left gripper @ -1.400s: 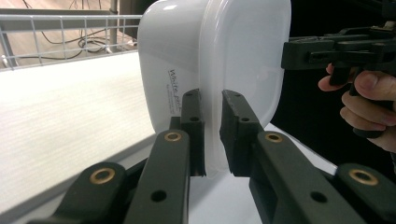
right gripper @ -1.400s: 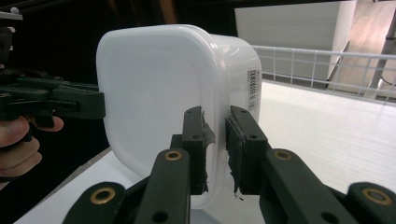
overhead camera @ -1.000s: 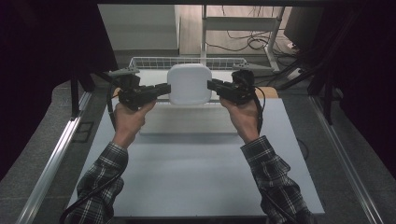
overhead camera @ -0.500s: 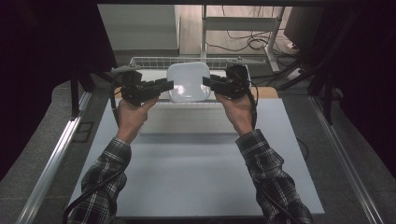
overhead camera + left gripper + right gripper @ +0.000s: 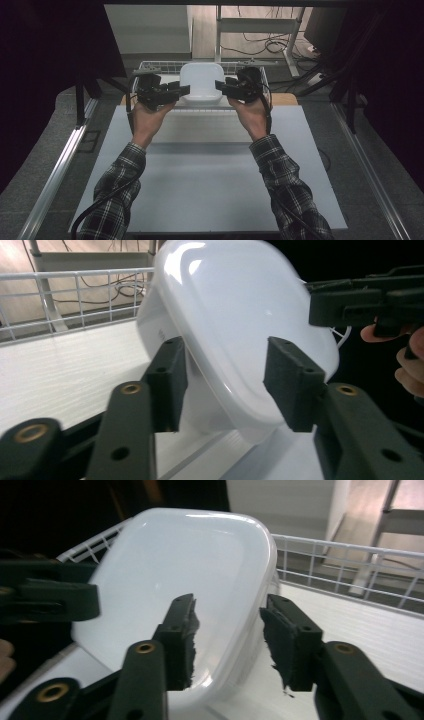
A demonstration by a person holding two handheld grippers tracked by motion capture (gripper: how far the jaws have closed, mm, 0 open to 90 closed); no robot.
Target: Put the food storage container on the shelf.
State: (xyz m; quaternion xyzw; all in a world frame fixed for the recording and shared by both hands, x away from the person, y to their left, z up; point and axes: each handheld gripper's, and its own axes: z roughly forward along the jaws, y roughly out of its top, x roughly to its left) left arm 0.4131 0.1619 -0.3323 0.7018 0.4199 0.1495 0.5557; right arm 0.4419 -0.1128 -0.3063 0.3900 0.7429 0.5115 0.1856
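White tub (image 5: 201,82) in the wire basket (image 5: 150,66).
Gripper views show both tongs, left (image 5: 225,377) and right (image 5: 227,640), just opening, straddling its rim loosely.

Landmark: white container (image 5: 201,82), tilted in wire basket (image 5: 150,66).

- Near side of container: bare table (image 5: 210,190), wide room for your forearms.
- Left and right of container: left gripper (image 5: 184,90) and right gripper (image 5: 220,86) block both flanks, jaws parted around rim.
- Beyond container: basket's far wall bars level passage.
- Above container: free.
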